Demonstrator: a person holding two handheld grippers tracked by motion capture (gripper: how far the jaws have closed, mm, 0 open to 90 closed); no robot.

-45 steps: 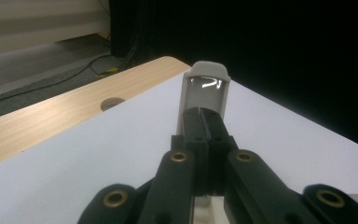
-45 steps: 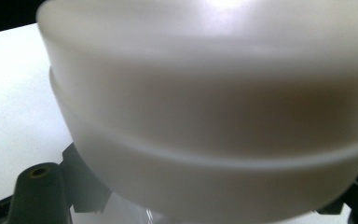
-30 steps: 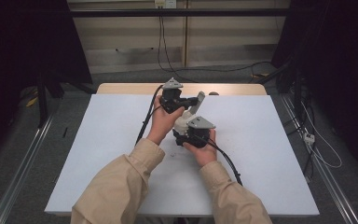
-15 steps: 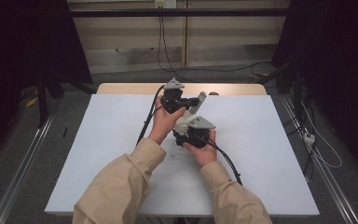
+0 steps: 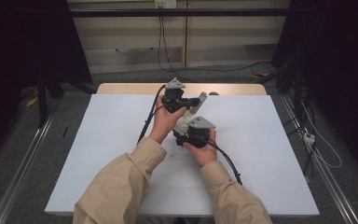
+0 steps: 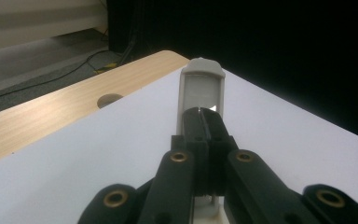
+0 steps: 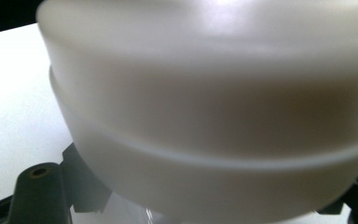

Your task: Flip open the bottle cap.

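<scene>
Nothing has shifted since the earlier frames: both hands hold the same pose near the middle of the white table [image 5: 270, 154], and the object between them sits where it did. From above, the left gripper [image 5: 192, 101] lies farther from the person and the right gripper [image 5: 186, 128] nearer, each topped by a grey three-cornered plate, with black cables trailing back past the beige sleeves [image 5: 121, 182]. Between the two tools is a pale, off-white plastic piece [image 5: 184, 122], its grey flat handle [image 5: 200, 100] slanting up toward the far edge of the table. In the left gripper view the black jaws stand pressed together on that grey handle [image 6: 200, 88], a narrow slab with a rounded tip and a shallow recessed panel catching a glint of light. In the right gripper view a rounded, milky-white body [image 7: 209, 116] looms close and blurred, with a raised seam running round it; the jaws are clamped on it at its base. No brand, label or writing can be read on it. Beyond the white sheet runs a strip of bare wood [image 6: 51, 112] with a round hole [image 6: 109, 99].
</scene>
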